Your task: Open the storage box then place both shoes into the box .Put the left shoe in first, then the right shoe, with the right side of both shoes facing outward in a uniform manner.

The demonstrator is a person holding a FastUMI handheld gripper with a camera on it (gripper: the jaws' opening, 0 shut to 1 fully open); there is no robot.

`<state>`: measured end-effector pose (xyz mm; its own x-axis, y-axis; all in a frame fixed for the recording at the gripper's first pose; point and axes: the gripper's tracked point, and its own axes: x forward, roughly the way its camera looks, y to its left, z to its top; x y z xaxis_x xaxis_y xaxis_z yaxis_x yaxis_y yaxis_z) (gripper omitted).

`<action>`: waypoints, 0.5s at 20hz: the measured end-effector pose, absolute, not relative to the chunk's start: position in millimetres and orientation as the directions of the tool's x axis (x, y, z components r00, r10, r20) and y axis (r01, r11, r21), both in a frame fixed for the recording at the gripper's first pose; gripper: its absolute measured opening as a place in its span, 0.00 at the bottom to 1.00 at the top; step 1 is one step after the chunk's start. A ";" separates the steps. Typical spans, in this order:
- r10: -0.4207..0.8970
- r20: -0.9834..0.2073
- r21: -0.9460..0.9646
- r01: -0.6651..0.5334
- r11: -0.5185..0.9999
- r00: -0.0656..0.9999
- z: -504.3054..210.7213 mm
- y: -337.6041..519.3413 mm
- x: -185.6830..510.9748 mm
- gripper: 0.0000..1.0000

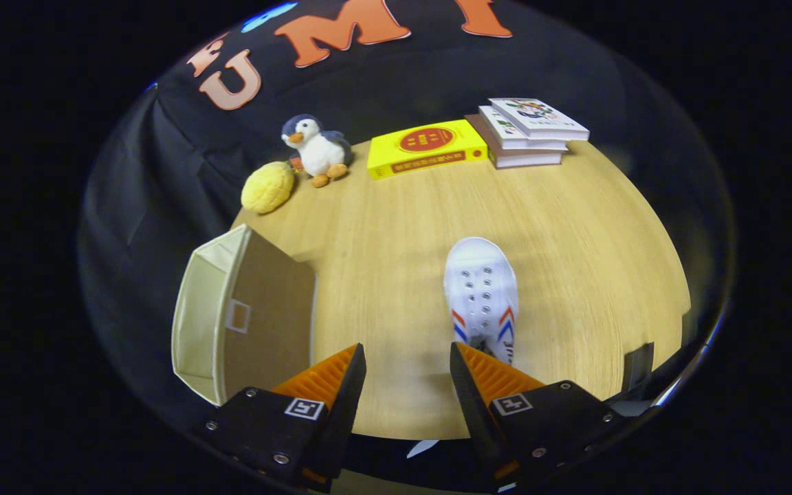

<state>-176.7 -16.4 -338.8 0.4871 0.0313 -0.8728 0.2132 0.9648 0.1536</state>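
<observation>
A white canvas shoe [482, 289] with red and blue side stripes lies on the round wooden table [382, 234], toe pointing away from me. Its heel end is hidden behind my right fingertip [468, 364]. A cream fabric storage box [231, 316] stands at the table's left edge, just beyond my left finger. Its brown panel with a small pale tab [238, 316] faces the shoe, and I cannot tell whether the box is open. My gripper [406, 350] is open over bare tabletop, with nothing between its fingers.
At the far side of the table sit a yellow round plush [267, 187], a penguin plush [317, 150], a flat yellow book [427, 148] and a stack of books [530, 130]. The table edge curves close on the right and beneath my fingers.
</observation>
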 end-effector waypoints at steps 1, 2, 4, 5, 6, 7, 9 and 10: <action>0.002 -0.879 0.123 0.223 0.967 0.477 -347.5 -30.2 -181.8 0.72; -0.028 -0.882 0.088 0.224 0.971 0.470 -355.2 -42.8 -185.4 0.72; -0.086 -0.887 0.012 0.210 0.978 0.453 -374.5 -66.4 -192.6 0.71; -0.109 -0.890 -0.022 0.197 0.980 0.442 -385.6 -75.1 -196.9 0.68; -0.124 -0.898 -0.049 0.184 0.982 0.423 -396.7 -81.6 -201.4 0.65; -0.126 -0.904 -0.060 0.170 0.984 0.409 -405.5 -84.6 -204.8 0.63; -0.116 -0.904 -0.045 0.178 0.983 0.412 -416.5 -86.1 -202.5 0.57; -0.109 -0.901 -0.028 0.194 0.980 0.420 -420.9 -87.3 -199.1 0.56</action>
<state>-199.1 -87.3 -420.9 0.4202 -0.1093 -0.9008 0.1945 0.9805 -0.0283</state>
